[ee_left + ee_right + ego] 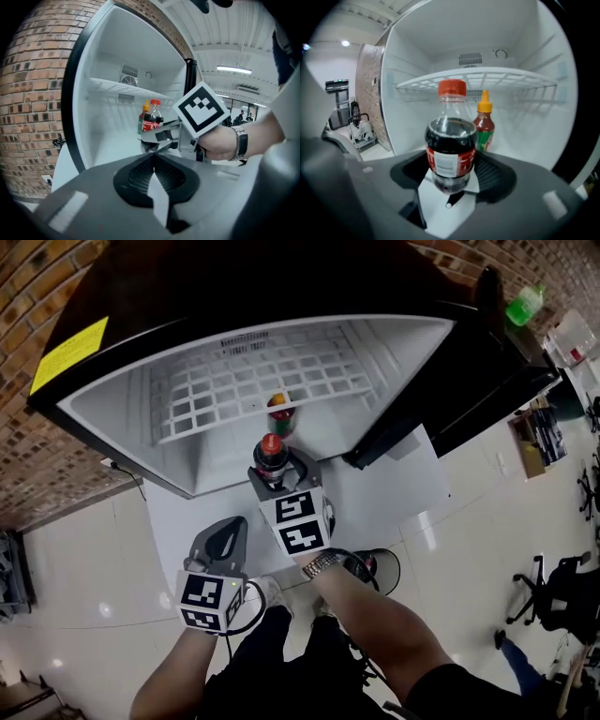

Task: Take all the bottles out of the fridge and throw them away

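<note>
**Inspector:** Begin with the largest item.

**Assistant:** Black refrigerator with a white interior (234,282), standing on a pale tiled floor (84,568) against a red brick wall (37,277). Its black door (487,381) is swung open to the right.

**Inspector:** Fittings inside?

**Assistant:** One white wire shelf (281,371), spanning the cavity wall to wall. Nothing rests on it.

**Inspector:** The grippers.

**Assistant:** The right gripper (272,472) reaches into the refrigerator's open front. Its jaws stand wide and are clamped on the lower body of a clear plastic cola bottle with a red cap and red label (451,154). The left gripper (152,158) hangs back, lower and to the left of the right one, outside the cabinet. Its jaws are closed together with nothing between them.

**Inspector:** Position of the cola bottle?

**Assistant:** Upright, at the front edge of the refrigerator's bottom compartment, below the shelf. It holds dark liquid up to the shoulder. Whether its base touches the compartment floor cannot be determined.

**Inspector:** Other bottles?

**Assistant:** One slim red sauce bottle with an orange nozzle cap and a green label (484,124). It stands upright on the compartment floor, just behind the cola bottle and slightly to its right in the right gripper view. Neither gripper touches it.
</note>
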A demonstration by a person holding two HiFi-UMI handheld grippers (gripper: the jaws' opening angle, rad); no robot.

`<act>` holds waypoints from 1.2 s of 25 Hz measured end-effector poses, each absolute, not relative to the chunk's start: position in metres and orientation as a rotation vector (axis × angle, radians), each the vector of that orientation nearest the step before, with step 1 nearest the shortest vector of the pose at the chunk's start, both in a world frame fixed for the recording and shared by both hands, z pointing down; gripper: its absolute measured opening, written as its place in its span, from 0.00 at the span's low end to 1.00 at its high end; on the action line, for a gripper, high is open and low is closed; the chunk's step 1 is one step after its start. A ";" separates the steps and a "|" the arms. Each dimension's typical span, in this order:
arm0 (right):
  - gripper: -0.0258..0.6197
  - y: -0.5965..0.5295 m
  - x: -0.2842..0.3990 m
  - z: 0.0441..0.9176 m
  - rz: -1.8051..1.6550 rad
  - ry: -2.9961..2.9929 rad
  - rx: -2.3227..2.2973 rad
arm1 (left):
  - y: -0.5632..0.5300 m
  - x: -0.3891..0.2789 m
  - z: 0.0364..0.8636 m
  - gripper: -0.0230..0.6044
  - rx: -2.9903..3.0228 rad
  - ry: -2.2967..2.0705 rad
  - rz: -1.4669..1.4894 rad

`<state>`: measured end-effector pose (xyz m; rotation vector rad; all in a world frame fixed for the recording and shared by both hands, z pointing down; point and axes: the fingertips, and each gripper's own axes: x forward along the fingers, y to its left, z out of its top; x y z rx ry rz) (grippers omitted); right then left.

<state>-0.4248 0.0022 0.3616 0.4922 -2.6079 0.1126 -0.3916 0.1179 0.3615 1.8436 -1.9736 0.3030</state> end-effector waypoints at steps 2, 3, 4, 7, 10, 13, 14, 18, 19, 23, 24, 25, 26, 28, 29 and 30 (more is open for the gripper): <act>0.51 0.003 -0.402 0.359 0.117 -2.613 0.496 | 0.108 -0.375 0.363 0.04 1.864 -1.952 0.309; 0.51 0.002 -0.388 0.358 0.121 -2.615 0.498 | 0.103 -0.366 0.364 0.04 1.873 -1.942 0.312; 0.51 0.001 -0.374 0.358 0.127 -2.614 0.505 | 0.097 -0.357 0.365 0.04 1.884 -1.930 0.317; 0.51 -0.007 -0.329 0.358 0.149 -2.606 0.547 | 0.079 -0.325 0.368 0.04 1.933 -1.879 0.341; 0.51 -0.016 -0.278 0.364 0.176 -2.579 0.605 | 0.062 -0.286 0.375 0.04 1.986 -1.805 0.370; 0.51 -0.026 -0.225 0.375 0.213 -2.540 0.677 | 0.043 -0.244 0.384 0.04 2.045 -1.720 0.401; 0.51 -0.030 -0.208 0.378 0.225 -2.529 0.698 | 0.037 -0.230 0.386 0.04 2.063 -1.695 0.410; 0.51 -0.041 -0.141 0.392 0.272 -2.487 0.766 | 0.013 -0.170 0.397 0.04 2.124 -1.604 0.449; 0.51 -0.044 -0.125 0.397 0.286 -2.474 0.785 | 0.007 -0.156 0.401 0.04 2.139 -1.577 0.460; 0.51 -0.050 -0.063 0.422 0.353 -2.414 0.869 | -0.008 -0.101 0.420 0.04 2.202 -1.467 0.517; 0.51 -0.051 -0.048 0.429 0.368 -2.399 0.884 | -0.011 -0.089 0.426 0.04 2.213 -1.445 0.533; 0.51 -0.052 -0.034 0.437 0.384 -2.384 0.898 | -0.014 -0.076 0.432 0.04 2.221 -1.425 0.549; 0.51 -0.052 -0.019 0.445 0.401 -2.368 0.910 | -0.017 -0.065 0.438 0.04 2.228 -1.406 0.566; 0.51 -0.051 0.009 0.461 0.438 -2.334 0.932 | -0.021 -0.041 0.449 0.04 2.237 -1.363 0.597; 0.51 -0.051 0.023 0.470 0.457 -2.316 0.940 | -0.022 -0.029 0.455 0.04 2.241 -1.342 0.612; 0.51 -0.050 0.036 0.479 0.475 -2.297 0.945 | -0.024 -0.017 0.461 0.04 2.245 -1.320 0.627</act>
